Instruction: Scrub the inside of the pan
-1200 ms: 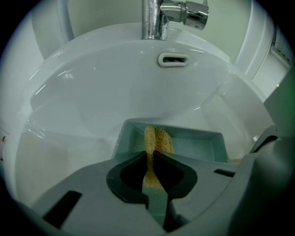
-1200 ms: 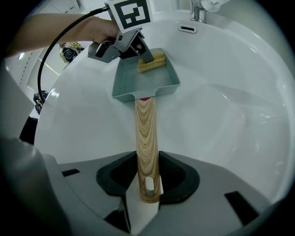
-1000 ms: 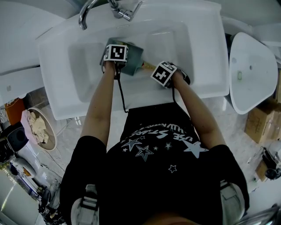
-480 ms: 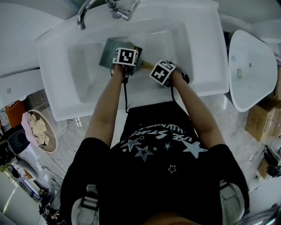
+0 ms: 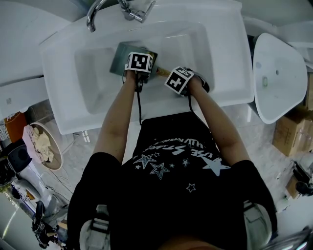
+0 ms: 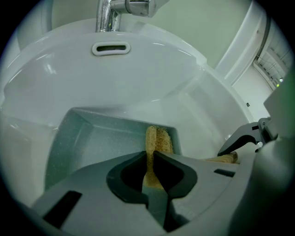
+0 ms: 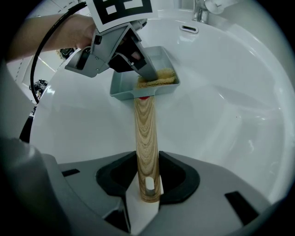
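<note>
Left gripper point(image 6: 151, 156) fingers point(image 6: 177, 169) pinching soft scrubber point(image 6: 159, 137) inside pan point(image 6: 87, 138); right gripper point(image 7: 147, 159) clamping stiff wooden handle point(image 7: 145, 124) near its end, steadying probably-light pan on slick sink point(image 7: 221, 92)

A pan point(image 5: 119, 57) lies in the sink point(image 5: 222, 34), below the faucet point(image 5: 94, 13) at the far rim, its handle point(image 7: 145, 133) running back toward the person and clamped between the jaws of the right gripper point(image 7: 147, 179). The left gripper point(image 6: 150, 154), just left of it, reaches down into the pan, its jaws pinching a scrubbing pad point(image 6: 160, 137) that lies against the wall nearest the handle. A second basin point(image 5: 276, 73) stands right of the sink, a basket point(image 5: 59, 146) on the floor at lower left
</note>
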### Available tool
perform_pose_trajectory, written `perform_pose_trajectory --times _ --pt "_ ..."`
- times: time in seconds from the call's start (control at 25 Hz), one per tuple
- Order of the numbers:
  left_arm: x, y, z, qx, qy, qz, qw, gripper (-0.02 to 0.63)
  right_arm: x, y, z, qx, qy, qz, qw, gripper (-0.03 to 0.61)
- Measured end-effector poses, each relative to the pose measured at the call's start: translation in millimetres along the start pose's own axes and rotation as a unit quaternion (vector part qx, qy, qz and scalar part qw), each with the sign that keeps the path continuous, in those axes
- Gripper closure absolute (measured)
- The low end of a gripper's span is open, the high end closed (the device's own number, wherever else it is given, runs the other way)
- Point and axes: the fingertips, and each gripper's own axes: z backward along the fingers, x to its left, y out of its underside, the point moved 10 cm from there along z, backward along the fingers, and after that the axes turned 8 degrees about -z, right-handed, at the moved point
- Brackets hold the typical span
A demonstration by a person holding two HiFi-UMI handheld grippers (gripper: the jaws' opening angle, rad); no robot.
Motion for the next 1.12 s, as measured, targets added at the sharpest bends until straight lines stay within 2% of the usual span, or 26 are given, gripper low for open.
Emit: perform_pose_trajectory --times 0.4,0.76,1.04,1.12 --pt "3 4 18 -0.014 0.011 0.021 0.9996 0.563 0 6 7 -0.010 0.009 -0.019 1.000 0.433" --pt "0 9 45 -0.052 0.022 0.040 0.9976 0.563 -4 17 33 -0.057 0.011 -0.067 0.996 0.442" --pt "-4 20 79 -0.089 0.020 0.044 0.9948 0.563 -4 29 62 -0.079 0.041 -0.077 0.993 0.453" --pt "-3 23 90 -0.101 0.016 0.040 0.9940 0.563 -2 29 71 -0.110 0.034 -0.088 0.989 0.457"
